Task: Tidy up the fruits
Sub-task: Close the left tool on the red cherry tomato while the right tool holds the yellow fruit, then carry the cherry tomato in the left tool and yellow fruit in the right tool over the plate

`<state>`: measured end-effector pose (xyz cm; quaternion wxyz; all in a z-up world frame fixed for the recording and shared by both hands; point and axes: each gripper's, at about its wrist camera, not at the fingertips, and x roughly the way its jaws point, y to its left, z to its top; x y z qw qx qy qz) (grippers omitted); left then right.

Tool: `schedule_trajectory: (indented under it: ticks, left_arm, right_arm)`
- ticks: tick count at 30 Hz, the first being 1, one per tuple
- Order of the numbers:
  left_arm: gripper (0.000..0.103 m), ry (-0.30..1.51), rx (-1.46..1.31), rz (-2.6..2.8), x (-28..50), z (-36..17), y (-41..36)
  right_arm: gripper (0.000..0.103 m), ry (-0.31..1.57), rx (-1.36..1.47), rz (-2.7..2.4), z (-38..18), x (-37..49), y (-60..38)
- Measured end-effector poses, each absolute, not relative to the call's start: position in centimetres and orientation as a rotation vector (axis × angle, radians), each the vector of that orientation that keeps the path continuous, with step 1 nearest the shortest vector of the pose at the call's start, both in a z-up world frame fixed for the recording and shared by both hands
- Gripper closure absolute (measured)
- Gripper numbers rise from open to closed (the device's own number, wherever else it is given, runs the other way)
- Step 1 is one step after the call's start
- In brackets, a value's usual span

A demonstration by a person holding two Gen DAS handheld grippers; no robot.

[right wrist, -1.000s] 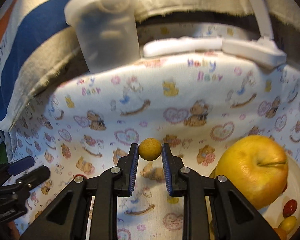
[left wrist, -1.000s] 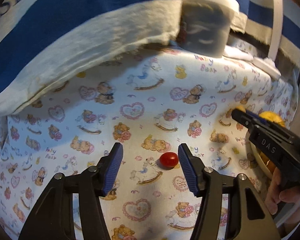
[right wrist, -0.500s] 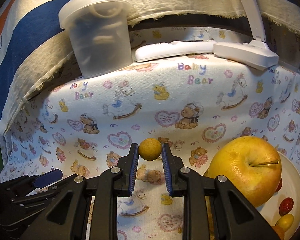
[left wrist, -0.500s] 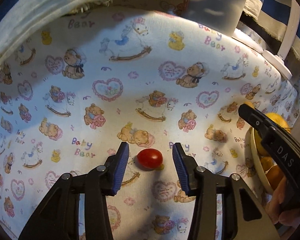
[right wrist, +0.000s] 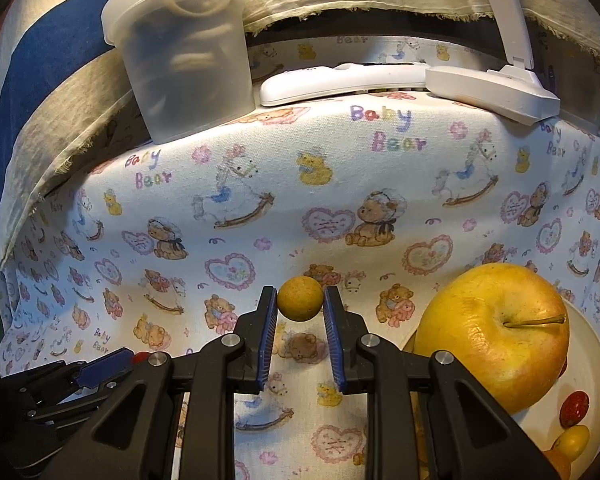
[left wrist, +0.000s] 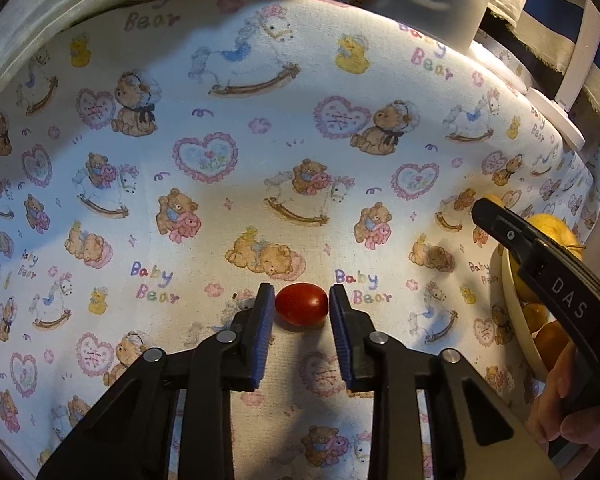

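We find the left gripper (left wrist: 302,306) pinching a tomato (left wrist: 301,305) that lies on the cloth (left wrist: 260,152); its jaws have just been closing. We judge it light, soft-skinned and slippery: grip gently across its middle. The right gripper (right wrist: 300,304) pinches a yellow ball (right wrist: 300,298) above the cloth, beside the apple (right wrist: 492,336) in the bowl (right wrist: 592,356).

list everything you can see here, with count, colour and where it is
cherry tomato: 1, red, on the cloth between the left tongs' pads
small round fruit: 1, yellow, held in the right tongs
apple: 1, yellow, on the plate
plate: 1, cream, right edge, also holds small red and yellow fruits
tub: 1, translucent, far left
remote: 1, white, far edge
cloth: 1, baby-bear print, covers the surface
left tongs: black, blue pads, just closed on the tomato
right tongs: same, shut on the fruit
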<state>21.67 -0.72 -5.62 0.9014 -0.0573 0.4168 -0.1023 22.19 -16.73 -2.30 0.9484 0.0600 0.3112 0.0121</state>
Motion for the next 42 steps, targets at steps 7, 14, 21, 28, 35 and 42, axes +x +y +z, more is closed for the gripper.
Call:
schedule_trajectory:
  ticks: [7, 14, 21, 28, 35, 42]
  left_arm:
    - [0.077, 0.845, -0.114, -0.209, 21.6, -5.4, 0.1]
    - [0.077, 0.782, -0.092, -0.189, 20.4, -4.2, -0.1]
    - [0.077, 0.722, -0.091, -0.177, 19.4, -3.0, -0.2]
    - [0.077, 0.685, -0.101, -0.163, 19.3, -1.9, 0.5]
    - [0.077, 0.557, -0.063, -0.159, 16.5, 1.5, 0.4]
    - [0.077, 0.466, -0.017, -0.265, 12.8, 5.0, -2.9]
  right_arm:
    - [0.079, 0.636, 0.126, 0.024, -2.3, 22.4, -16.8]
    - [0.079, 0.599, 0.096, 0.04, -1.9, 21.6, -16.3]
    - [0.079, 0.507, -0.003, 0.042, -1.0, 19.8, -14.2]
    - [0.079, 0.443, -0.025, 0.078, -0.6, 18.9, -13.3]
    - [0.079, 0.328, -0.034, 0.115, 2.5, 16.0, -14.1]
    - [0.079, 0.266, -0.152, 0.071, 4.8, 10.4, -18.3]
